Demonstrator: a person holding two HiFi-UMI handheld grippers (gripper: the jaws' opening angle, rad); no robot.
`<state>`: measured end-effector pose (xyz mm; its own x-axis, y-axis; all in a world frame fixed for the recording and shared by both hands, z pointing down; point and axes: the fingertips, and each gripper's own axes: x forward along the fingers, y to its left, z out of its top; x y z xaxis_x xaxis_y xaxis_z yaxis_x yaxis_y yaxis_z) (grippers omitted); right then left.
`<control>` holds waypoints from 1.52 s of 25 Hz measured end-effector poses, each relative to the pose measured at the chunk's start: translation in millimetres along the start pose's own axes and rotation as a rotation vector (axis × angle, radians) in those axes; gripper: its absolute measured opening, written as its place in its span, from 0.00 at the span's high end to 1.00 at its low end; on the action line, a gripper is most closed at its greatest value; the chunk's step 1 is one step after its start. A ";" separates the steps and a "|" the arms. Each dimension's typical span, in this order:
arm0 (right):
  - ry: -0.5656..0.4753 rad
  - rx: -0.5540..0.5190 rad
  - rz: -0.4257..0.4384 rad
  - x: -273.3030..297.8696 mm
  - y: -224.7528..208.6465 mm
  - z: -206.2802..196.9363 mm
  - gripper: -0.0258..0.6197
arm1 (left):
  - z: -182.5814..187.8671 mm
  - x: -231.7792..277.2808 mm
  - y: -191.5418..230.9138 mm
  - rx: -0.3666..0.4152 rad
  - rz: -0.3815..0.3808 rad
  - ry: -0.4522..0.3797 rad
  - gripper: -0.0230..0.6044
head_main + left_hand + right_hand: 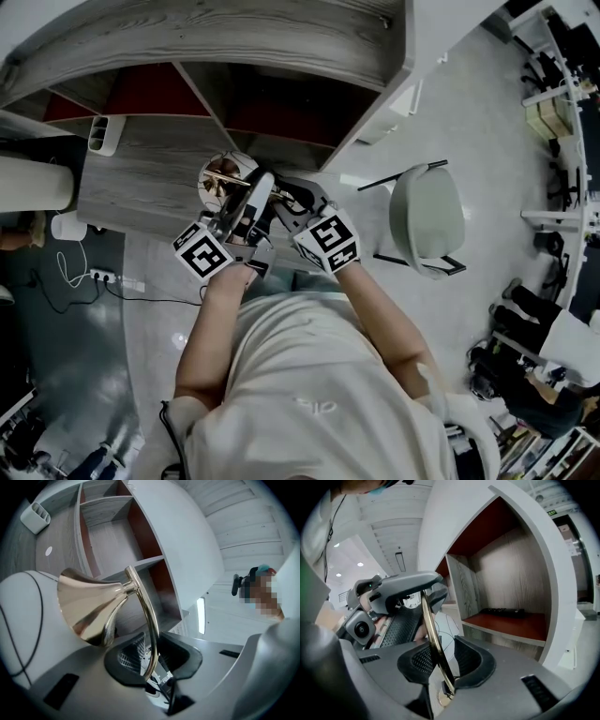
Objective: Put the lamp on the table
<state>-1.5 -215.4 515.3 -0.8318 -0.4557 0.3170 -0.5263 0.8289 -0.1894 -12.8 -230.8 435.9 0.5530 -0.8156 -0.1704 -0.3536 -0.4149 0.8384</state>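
The lamp [223, 181] is gold, with a flared shade [89, 605] and a thin curved stem [149, 620]. It is over the near edge of the grey wooden table [131, 187], in front of me. Both grippers are at its stem. In the left gripper view, the stem runs up between the pads of my left gripper [150, 657], with a gap beside it. My right gripper [440, 662] also has the stem [432, 637] between its pads, with room on both sides. In the head view, the left gripper [246, 202] and right gripper [286, 199] sit close together.
A shelf unit [281, 37] with open red-backed compartments stands behind the table. A white holder [105, 133] sits on the table's left end. A pale green chair [427, 217] stands to the right. A power strip with its cable [103, 277] lies on the floor at left.
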 end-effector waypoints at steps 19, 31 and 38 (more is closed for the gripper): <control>-0.067 -0.072 0.104 -54.1 14.7 68.4 0.70 | 6.6 -56.4 -39.3 0.296 0.068 0.173 0.62; -0.169 -0.145 -0.027 -102.6 1.4 124.7 0.89 | 44.5 -63.6 -81.2 0.851 0.119 0.121 0.93; -0.169 -0.162 -0.096 -117.8 -1.9 121.9 0.89 | 43.7 -60.5 -99.0 1.028 0.102 0.127 0.94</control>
<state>75.9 -202.9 365.1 -0.8044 -0.5710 0.1638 -0.5802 0.8144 -0.0101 -44.2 -158.1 340.6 0.5384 -0.8425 -0.0180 -0.8427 -0.5383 -0.0099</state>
